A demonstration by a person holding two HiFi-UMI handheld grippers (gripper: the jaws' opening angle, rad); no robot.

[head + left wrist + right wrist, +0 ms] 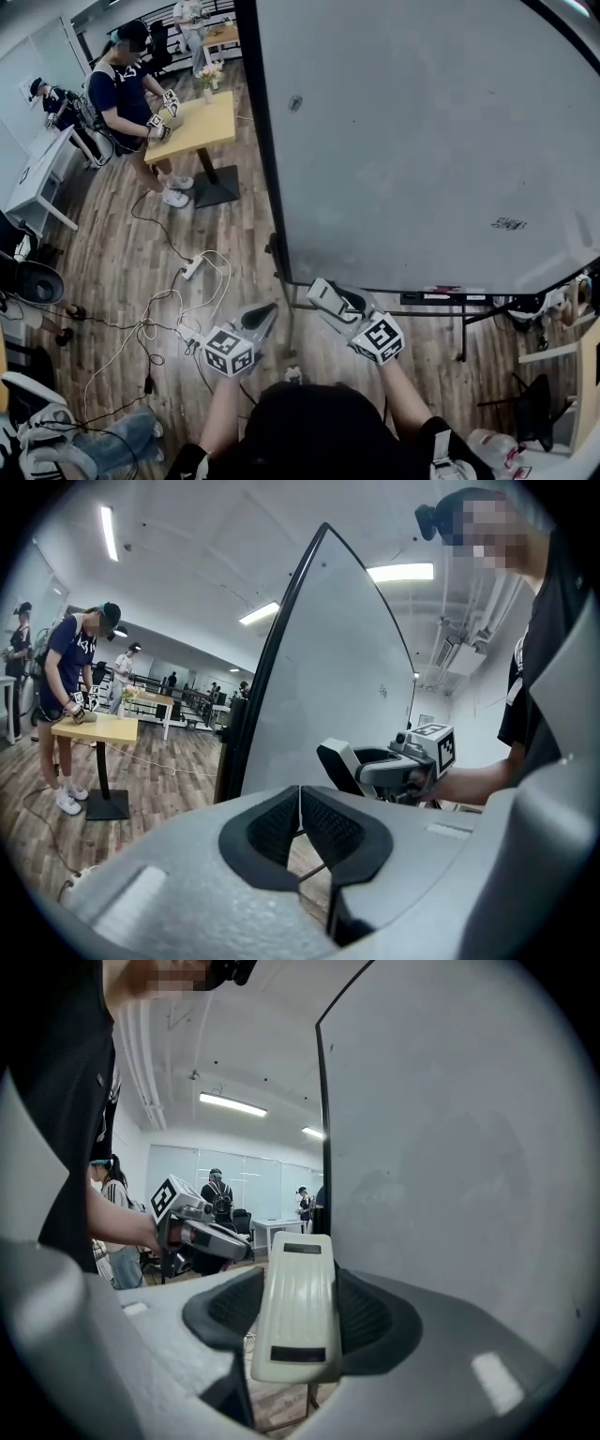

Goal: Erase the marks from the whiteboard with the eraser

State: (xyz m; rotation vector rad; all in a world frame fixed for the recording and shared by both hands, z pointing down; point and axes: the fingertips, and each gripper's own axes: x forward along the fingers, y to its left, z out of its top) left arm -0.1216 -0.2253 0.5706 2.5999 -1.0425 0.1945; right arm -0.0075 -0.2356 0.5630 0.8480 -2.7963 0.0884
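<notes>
Two grippers, head view: the left gripper (265, 315) and right gripper (330, 298) are held low, under the bottom edge of the whiteboard (422, 141).
Marks, head view: a small dark scribble (509, 223) sits low on the board's right and a faint spot (295, 103) high on its left. Both are well apart from the eraser (323, 296).
Left gripper view: the jaws are pressed together with nothing between them.
Right gripper view: the jaws are clamped on the long sides of the cream, ribbed eraser, which sticks out forward. The board stands just to its right.
Handling, as a judgement: the eraser is probably light, with a stiff plastic shell. The side hold suits it and leaves the wiping face free to lie flat on the board.
</notes>
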